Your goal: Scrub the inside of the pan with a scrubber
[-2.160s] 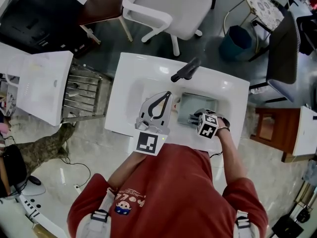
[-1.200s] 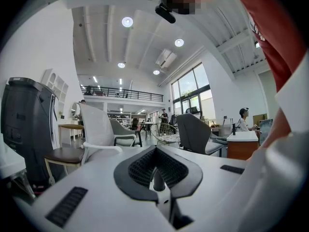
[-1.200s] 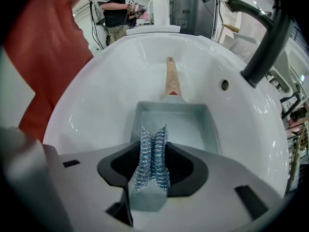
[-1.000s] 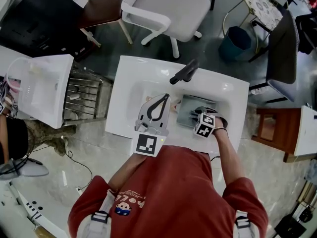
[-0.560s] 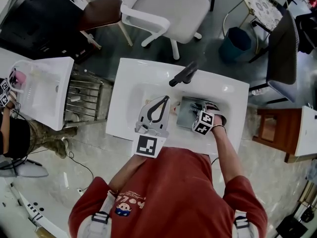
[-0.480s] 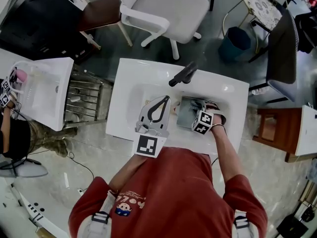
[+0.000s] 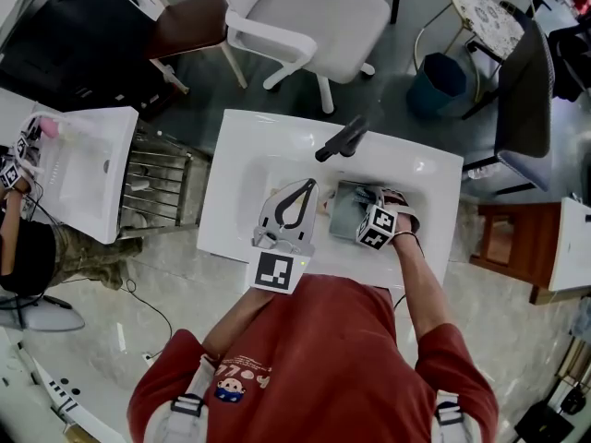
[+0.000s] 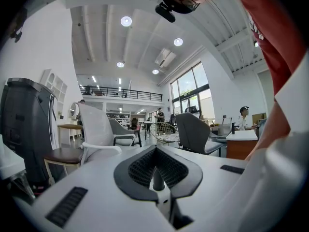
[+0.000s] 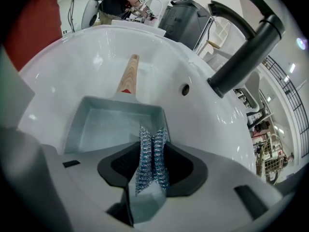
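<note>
A square grey pan [image 9: 108, 124] with a wooden handle [image 9: 128, 75] lies in the white sink basin [image 9: 72, 57]. In the head view the pan [image 7: 347, 203] shows just left of my right gripper [image 7: 362, 218]. That right gripper [image 9: 152, 144] is shut on a silvery mesh scrubber [image 9: 152, 158], which it holds over the pan's near inner edge. My left gripper [image 7: 312, 179] rests over the basin's left side, beside the pan. Its jaws [image 8: 155, 150] meet at the tips and nothing from the sink shows between them.
A black faucet [image 7: 343, 137] [image 9: 241, 42] arches over the basin's far side. The overflow hole [image 9: 184, 89] sits in the basin wall. A white chair [image 7: 314, 12] and a teal bin [image 7: 441, 79] stand beyond the sink unit. A drying rack [image 7: 157, 183] and another white basin [image 7: 78, 169] are at left.
My right gripper with the scrubber has shifted slightly left and away from me across the pan. The left gripper has stayed put. A person at the far left has moved about.
</note>
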Available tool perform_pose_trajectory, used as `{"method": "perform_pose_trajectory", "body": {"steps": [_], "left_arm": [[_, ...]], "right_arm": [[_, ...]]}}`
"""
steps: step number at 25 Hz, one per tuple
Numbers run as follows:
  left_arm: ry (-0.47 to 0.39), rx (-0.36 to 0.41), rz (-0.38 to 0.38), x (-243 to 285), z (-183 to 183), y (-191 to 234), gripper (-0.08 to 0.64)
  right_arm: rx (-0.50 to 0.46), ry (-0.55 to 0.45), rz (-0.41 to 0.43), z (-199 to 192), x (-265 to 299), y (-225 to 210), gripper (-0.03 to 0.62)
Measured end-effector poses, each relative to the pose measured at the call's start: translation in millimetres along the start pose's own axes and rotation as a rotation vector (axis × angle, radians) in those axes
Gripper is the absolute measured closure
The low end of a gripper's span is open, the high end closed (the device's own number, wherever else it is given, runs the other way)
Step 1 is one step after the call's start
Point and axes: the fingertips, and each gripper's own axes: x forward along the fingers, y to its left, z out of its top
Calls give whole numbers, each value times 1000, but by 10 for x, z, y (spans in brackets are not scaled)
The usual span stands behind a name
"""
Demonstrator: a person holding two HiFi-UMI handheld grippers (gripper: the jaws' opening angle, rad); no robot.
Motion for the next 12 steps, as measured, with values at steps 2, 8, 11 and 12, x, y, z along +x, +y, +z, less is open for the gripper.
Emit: {"method": "perform_pose_trajectory", "body": {"steps": [2,8,11,12], "left_arm": [[-2,4,-2,-4,3,-12,546],[-7,-13,0,-22,-24,-16,546],[-4,-12,-5,-11,-44,-24,546],[-5,-12,-7,-1,-47,-29,546]], "right_arm": [[22,-10,-4,-6,-35,-17,425],[92,-34,37,-34,-312,-71,425],[87,-32,92,-94,-494,8,425],[80,-27,111,-124,-545,52,425]]}}
